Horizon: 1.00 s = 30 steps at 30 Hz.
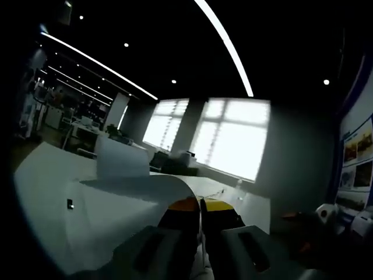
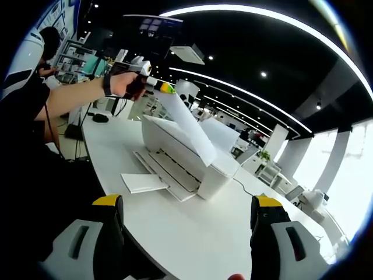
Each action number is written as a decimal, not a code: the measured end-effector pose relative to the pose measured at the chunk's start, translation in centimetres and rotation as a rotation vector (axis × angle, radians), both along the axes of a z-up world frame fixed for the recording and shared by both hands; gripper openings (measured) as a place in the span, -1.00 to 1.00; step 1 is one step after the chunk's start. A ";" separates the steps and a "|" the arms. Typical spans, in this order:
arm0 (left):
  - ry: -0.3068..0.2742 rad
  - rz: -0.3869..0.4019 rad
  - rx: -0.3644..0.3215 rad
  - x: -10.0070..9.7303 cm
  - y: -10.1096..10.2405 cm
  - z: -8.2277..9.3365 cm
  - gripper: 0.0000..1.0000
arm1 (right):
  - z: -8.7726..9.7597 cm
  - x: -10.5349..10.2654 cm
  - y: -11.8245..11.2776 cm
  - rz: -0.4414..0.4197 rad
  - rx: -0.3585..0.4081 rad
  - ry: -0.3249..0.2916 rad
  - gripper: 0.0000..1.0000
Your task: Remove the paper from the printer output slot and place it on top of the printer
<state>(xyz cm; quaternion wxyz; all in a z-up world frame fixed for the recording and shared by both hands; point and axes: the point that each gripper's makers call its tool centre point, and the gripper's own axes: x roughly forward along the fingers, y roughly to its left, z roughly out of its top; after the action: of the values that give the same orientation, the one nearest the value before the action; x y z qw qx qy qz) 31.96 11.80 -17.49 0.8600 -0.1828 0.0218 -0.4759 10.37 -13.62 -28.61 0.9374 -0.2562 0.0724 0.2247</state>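
Observation:
In the right gripper view a white printer [image 2: 192, 154] stands on a white table [image 2: 192, 227]. My left gripper [image 2: 164, 87] is held above the printer by a person's hand and is shut on a white paper sheet [image 2: 187, 124], which hangs down toward the printer's top. In the left gripper view the jaws of my left gripper [image 1: 200, 204] are closed together on the edge of the paper sheet [image 1: 105, 201], which curves away to the left. My right gripper [image 2: 187, 213] stands open low in its view, with nothing between its fingers, well in front of the printer.
The printer's output tray [image 2: 143, 181] sticks out onto the table toward me. A cable [image 2: 247, 185] runs from the printer's right side. Desks and shelving [image 2: 87, 58] fill the far office. Bright windows [image 1: 233, 137] lie ahead in the left gripper view.

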 end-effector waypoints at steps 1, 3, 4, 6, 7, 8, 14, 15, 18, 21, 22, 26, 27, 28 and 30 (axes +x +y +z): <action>0.004 0.001 -0.002 0.0 0.0 -0.1 -0.88 | 0.0 0.0 0.0 -0.001 -0.002 0.000 0.70; 0.013 0.004 -0.006 0.0 0.1 -0.3 -0.88 | -0.1 0.0 -0.1 -0.004 -0.005 0.001 0.70; 0.015 0.005 -0.006 0.1 0.1 -0.3 -0.88 | -0.1 0.0 -0.1 -0.004 -0.004 0.001 0.70; 0.020 0.007 -0.007 0.2 0.2 -0.5 -0.88 | -0.1 0.1 -0.1 -0.005 -0.003 0.002 0.70; 0.024 0.009 -0.010 0.2 0.3 -0.6 -0.88 | 0.0 0.1 -0.1 -0.005 -0.004 0.001 0.70; 0.027 0.010 -0.012 0.3 0.3 -0.7 -0.88 | 0.0 0.1 -0.1 -0.004 -0.004 0.000 0.70; 0.046 0.013 -0.026 0.5 0.5 -1.0 -0.88 | -0.1 0.1 -0.1 -0.006 -0.004 0.003 0.70; 0.049 0.014 -0.027 0.7 0.6 -1.1 -0.88 | -0.1 0.1 -0.1 -0.006 -0.004 0.004 0.70; 0.056 0.019 -0.032 0.8 0.8 -1.3 -0.88 | -0.1 0.1 -0.1 -0.004 -0.004 0.002 0.70; 0.066 0.025 -0.038 1.0 1.1 -1.6 -0.88 | -0.1 0.1 0.0 -0.003 -0.005 0.002 0.70; 0.068 0.027 -0.040 1.1 1.2 -1.6 -0.88 | -0.1 0.1 0.0 -0.003 -0.005 0.002 0.70; 0.075 0.030 -0.045 1.3 1.4 -1.7 -0.88 | -0.1 0.1 0.0 -0.004 -0.005 0.001 0.70; 0.077 0.031 -0.045 1.3 1.4 -1.7 -0.88 | -0.1 0.1 0.0 -0.005 -0.006 0.001 0.70; 0.078 0.031 -0.044 1.3 1.4 -1.7 -0.88 | -0.1 0.1 0.0 -0.005 -0.006 0.001 0.70; 0.082 0.034 -0.043 1.4 1.4 -1.9 -0.88 | -0.1 0.1 0.0 -0.004 -0.006 0.002 0.70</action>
<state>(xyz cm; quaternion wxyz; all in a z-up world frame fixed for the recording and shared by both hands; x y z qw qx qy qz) 33.36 13.22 -19.36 0.8622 -0.2209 0.0436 -0.4538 10.47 -13.63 -28.67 0.9371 -0.2585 0.0743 0.2226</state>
